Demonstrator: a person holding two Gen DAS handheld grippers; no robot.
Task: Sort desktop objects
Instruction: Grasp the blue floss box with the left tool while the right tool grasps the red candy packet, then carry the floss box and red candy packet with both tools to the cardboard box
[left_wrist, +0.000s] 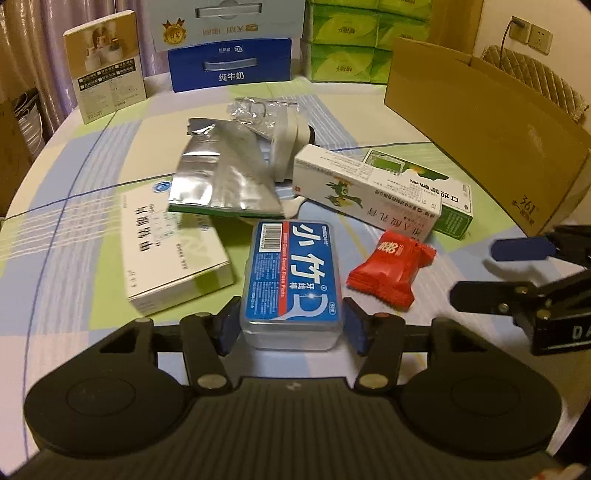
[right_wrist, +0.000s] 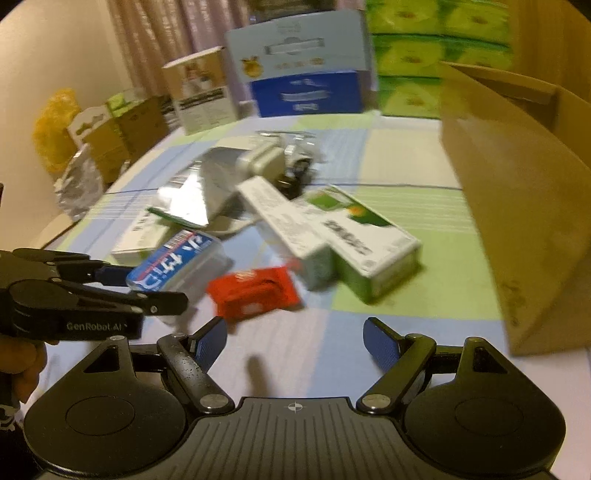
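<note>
A clear dental floss box (left_wrist: 291, 273) with a blue label lies at the near edge of the pile. My left gripper (left_wrist: 290, 326) holds its near end, with a blue pad pressed to each side. The right wrist view shows the same floss box (right_wrist: 181, 264) between the left gripper's (right_wrist: 147, 288) fingers. Just right of it lies a red snack packet (left_wrist: 391, 271) (right_wrist: 255, 291). My right gripper (right_wrist: 295, 343) hovers open over bare tablecloth in front of the packet, and the left wrist view shows the right gripper (left_wrist: 484, 273) at the right edge.
Behind lie a white medicine box (left_wrist: 173, 254), a silver foil pouch (left_wrist: 221, 177), a white and a green carton (left_wrist: 369, 192), and a white charger (left_wrist: 288, 144). An open cardboard box (left_wrist: 487, 129) (right_wrist: 517, 206) stands on the right. Milk cartons (left_wrist: 229, 62) and tissue packs (left_wrist: 347, 40) line the back.
</note>
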